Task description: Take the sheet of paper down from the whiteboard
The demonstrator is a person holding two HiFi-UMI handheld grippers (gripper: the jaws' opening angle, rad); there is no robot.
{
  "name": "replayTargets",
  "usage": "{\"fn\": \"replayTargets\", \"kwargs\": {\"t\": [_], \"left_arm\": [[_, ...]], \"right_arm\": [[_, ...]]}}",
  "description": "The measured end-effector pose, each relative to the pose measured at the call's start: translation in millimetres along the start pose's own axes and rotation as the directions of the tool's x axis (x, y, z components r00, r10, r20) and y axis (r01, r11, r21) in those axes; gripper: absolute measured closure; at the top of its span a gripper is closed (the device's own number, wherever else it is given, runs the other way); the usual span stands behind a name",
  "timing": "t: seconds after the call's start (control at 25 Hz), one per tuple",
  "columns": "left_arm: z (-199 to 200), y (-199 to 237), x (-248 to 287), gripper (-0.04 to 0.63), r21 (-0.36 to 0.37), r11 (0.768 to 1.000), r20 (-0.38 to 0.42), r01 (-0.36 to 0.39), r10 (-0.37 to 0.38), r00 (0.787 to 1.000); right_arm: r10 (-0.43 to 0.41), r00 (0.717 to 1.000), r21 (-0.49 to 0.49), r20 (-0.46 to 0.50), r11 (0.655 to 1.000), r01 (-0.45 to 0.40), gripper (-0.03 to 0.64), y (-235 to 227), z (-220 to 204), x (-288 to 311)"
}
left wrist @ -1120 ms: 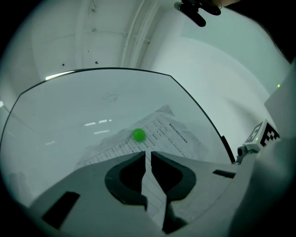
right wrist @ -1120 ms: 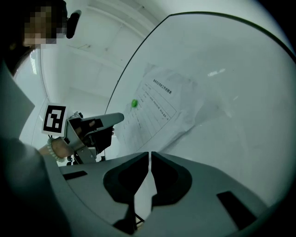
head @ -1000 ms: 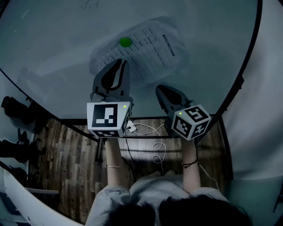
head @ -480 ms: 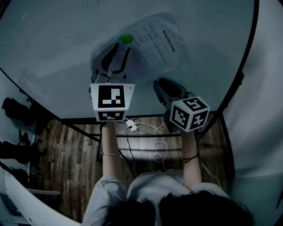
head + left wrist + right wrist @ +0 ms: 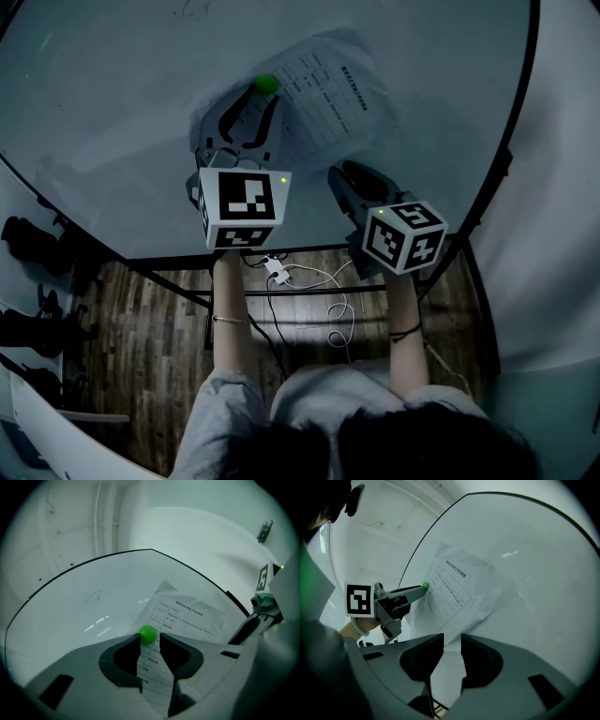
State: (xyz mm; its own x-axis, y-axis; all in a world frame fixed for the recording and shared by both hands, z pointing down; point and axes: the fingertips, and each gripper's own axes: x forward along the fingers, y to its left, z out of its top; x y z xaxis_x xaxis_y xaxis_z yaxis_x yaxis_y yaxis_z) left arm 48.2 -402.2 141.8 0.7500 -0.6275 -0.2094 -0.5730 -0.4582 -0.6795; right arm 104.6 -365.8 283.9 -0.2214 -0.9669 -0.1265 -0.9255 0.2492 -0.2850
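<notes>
Wrinkled printed sheet of paper (image 5: pixel 328 89) hangs tilted on the whiteboard (image 5: pixel 112 94), pinned by a green magnet (image 5: pixel 267 83); left gripper (image 5: pixel 150 641) fingers stand apart at the magnet, right gripper (image 5: pixel 452 641) fingers likewise apart.

The left claw (image 5: pixel 262 94) is covering part of the sheet of paper (image 5: pixel 328 89); its print is showing too small to read.

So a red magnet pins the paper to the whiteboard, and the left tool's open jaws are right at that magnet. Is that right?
Almost. The magnet is green, not red; the left gripper view shows it. It does pin the paper to the whiteboard, and the left tool has its open jaws right at it.
</notes>
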Motion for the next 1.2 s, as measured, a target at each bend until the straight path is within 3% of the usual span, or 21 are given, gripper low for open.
{"fn": "replayTargets", "kwargs": {"t": [0.56,0.84,1.2], "left_arm": [[8,3,7,0.489,0.047,0.999,0.038,-0.007,0.005,0.999],[10,2,10,0.489,0.135,0.991,0.029,-0.025,0.021,0.999],[10,3,10,0.489,0.095,0.994,0.073,-0.048,0.041,0.997]], "right_arm": [[-0.001,1.0,0.023,-0.006,1.0,0.001,0.525,-4,-1,7],[0.009,1.0,0.042,-0.013,0.999,-0.008,0.525,-3,0,13],[0.022,0.999,0.096,0.035,0.995,-0.026,0.535,-3,6,18]]}}
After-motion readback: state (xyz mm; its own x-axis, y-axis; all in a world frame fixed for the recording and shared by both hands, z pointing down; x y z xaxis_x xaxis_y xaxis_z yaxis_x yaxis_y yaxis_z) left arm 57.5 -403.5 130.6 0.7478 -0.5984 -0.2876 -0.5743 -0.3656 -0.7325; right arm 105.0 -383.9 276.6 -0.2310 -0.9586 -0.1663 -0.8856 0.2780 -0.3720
